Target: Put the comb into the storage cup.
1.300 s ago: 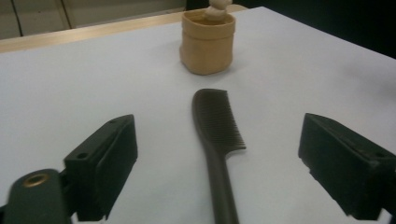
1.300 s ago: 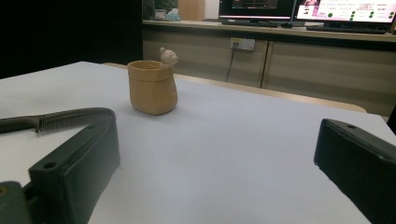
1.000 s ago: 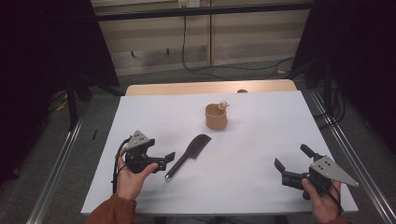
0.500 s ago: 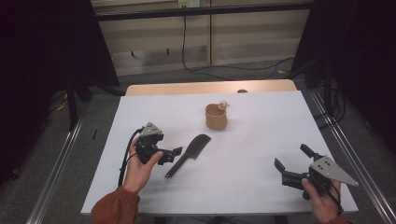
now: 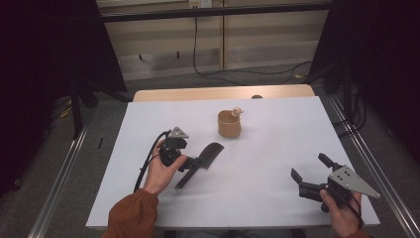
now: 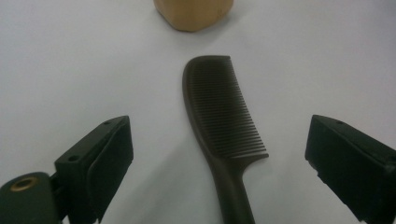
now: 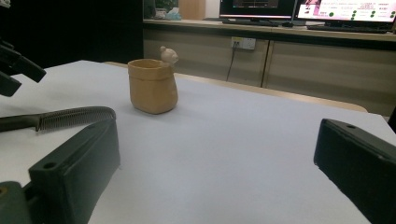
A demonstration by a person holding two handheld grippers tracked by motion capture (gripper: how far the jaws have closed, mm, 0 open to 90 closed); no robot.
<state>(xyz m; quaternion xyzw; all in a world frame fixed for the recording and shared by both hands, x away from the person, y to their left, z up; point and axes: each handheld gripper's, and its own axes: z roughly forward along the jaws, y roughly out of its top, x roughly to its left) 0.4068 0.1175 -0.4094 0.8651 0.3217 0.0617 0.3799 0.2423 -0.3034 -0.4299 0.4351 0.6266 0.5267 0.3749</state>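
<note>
A dark comb point(image 5: 207, 155) lies flat on the white table point(image 5: 277, 144), left of centre, with its handle toward the near edge. My left gripper point(image 5: 190, 165) hovers over that handle. In the left gripper view, the left gripper point(image 6: 222, 140) is open, one jaw on each side of the comb point(image 6: 219, 121), and neither jaw touches it. A tan cup point(image 5: 229, 124) with a small figure point(image 5: 236, 111) on its rim stands beyond the comb. My right gripper point(image 5: 311, 169) is held open at the near right, with nothing between its jaws.
From the right gripper point(image 7: 215, 144), the cup point(image 7: 153, 87) and comb point(image 7: 65, 116) are seen across bare white surface. A wooden strip point(image 5: 223, 92) borders the table's far edge. Metal rails point(image 5: 59, 178) run along both sides, and cables point(image 5: 218, 74) lie on the floor behind.
My left gripper has moved right and forward from the near left and now straddles the comb's handle. The right gripper, comb and cup have stayed put.
</note>
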